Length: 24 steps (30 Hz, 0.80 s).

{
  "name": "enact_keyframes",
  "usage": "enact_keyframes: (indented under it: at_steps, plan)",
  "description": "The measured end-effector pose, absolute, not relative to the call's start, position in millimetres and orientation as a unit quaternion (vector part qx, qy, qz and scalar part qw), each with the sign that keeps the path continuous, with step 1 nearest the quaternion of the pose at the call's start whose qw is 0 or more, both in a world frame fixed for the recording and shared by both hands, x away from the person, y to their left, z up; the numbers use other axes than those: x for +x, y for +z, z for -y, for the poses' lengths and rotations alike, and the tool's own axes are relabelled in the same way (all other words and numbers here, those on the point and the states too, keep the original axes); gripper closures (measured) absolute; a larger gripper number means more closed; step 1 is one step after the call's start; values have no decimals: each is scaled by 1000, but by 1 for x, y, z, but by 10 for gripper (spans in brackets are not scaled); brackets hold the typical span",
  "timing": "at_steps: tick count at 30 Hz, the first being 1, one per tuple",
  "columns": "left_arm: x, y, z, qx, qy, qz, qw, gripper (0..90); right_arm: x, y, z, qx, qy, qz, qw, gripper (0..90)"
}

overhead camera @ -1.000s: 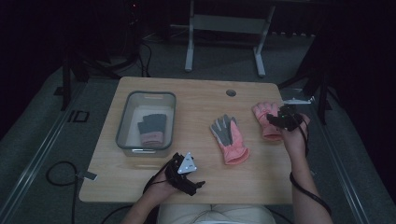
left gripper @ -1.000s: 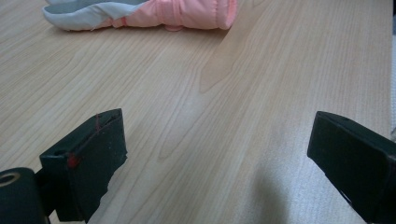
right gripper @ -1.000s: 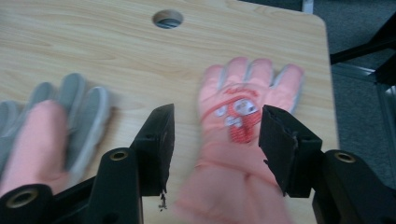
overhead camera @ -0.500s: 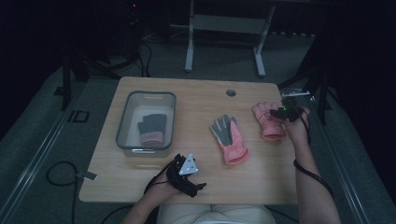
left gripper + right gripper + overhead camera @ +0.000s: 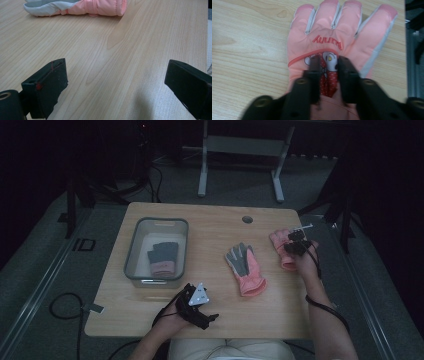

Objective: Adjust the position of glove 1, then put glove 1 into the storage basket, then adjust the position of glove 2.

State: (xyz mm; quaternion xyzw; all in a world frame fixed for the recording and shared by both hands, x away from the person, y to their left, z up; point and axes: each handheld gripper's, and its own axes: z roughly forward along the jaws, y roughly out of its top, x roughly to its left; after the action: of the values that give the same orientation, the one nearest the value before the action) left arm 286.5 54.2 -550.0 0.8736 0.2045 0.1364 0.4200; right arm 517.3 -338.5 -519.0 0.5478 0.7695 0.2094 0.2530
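Two black jaws of the right gripper (image 5: 329, 67) are pinched on a fold of fabric at the back of a pink glove (image 5: 332, 32), over the cartoon patch with the red dotted figure; red lettering is stitched just above that patch. This glove is laid back-up on the wooden table (image 5: 210, 227), fingers pointing away from the person, and is seen in the high view at the table's right edge (image 5: 281, 244), with the right gripper (image 5: 296, 245) on top of it and the right hand behind it.

Wide apart are the jaws of the left gripper (image 5: 117, 82), with bare table between them and nothing held. In the high view the left gripper (image 5: 197, 305) is found near the table's front edge, left of centre, its grey three-cornered plate uppermost.

A second pink glove (image 5: 244, 266) with a grey palm is laid palm-up near the table's middle, well apart from both grippers; its cuff end (image 5: 82, 6) is seen at the top of the left gripper view.

On the table's left half a clear bin (image 5: 134, 251) is placed, and a dark grey glove with a pink cuff (image 5: 162, 258) is laid inside it.
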Motion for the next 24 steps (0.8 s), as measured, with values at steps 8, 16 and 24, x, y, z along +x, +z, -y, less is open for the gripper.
enact_keyframes:
  at_steps: [8,16,24]
  plan:
    - [287,-551,-55,874,140,-211,414,42,488,-484,336,557,247,-750,258,860]
    - [284,-548,-52,873,141,-206,418,42,421,-459,334,557,291,-732,263,860]
    - [283,-547,-51,873,142,-202,420,42,387,-472,329,561,279,-734,264,858]
